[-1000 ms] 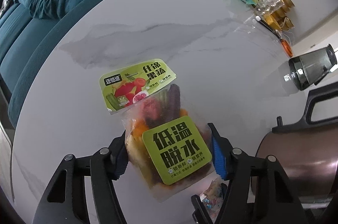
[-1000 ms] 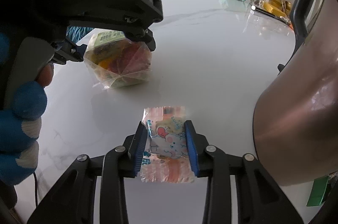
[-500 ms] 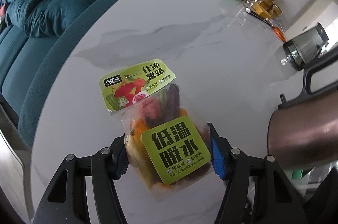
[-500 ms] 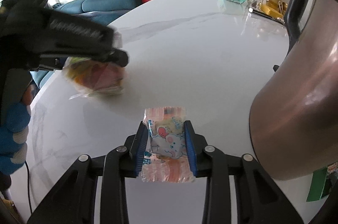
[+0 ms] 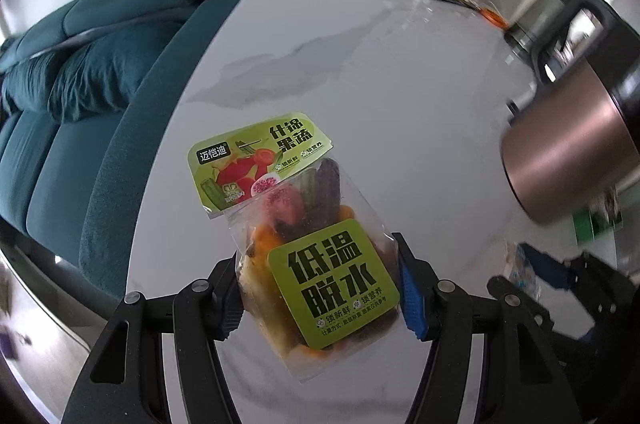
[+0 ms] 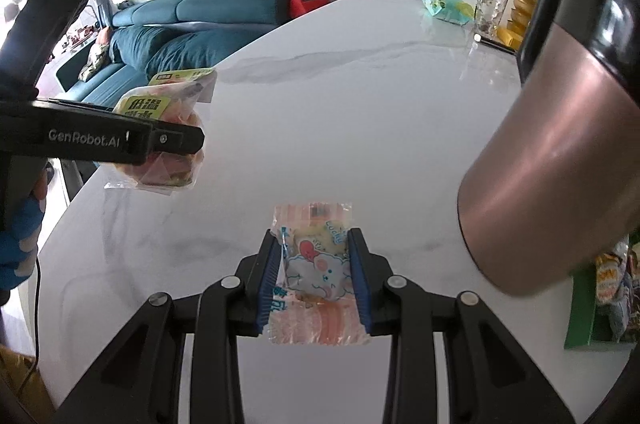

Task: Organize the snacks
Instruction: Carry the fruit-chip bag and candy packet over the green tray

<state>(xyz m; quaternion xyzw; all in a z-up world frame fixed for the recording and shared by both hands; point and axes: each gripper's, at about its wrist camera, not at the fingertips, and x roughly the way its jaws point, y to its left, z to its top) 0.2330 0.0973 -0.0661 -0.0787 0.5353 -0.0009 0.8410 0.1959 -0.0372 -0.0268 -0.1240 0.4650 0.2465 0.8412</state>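
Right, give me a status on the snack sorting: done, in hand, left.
Done: some packets already sit in the green box behind the copper kettle. In hand: the left gripper is shut on the dried fruit and vegetable bag, and the right gripper is shut on the pink cartoon snack packet, both held above the marble table. Left: both packets still need putting away.

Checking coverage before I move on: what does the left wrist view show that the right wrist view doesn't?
Left wrist only: the full green printed label on the clear bag of dried fruit and vegetable crisps, gripped in the left tool.
Right wrist only: the pink cartoon-printed snack packet clamped in the right tool, and a green box of snacks.
Both: white marble table, copper kettle, teal sofa.
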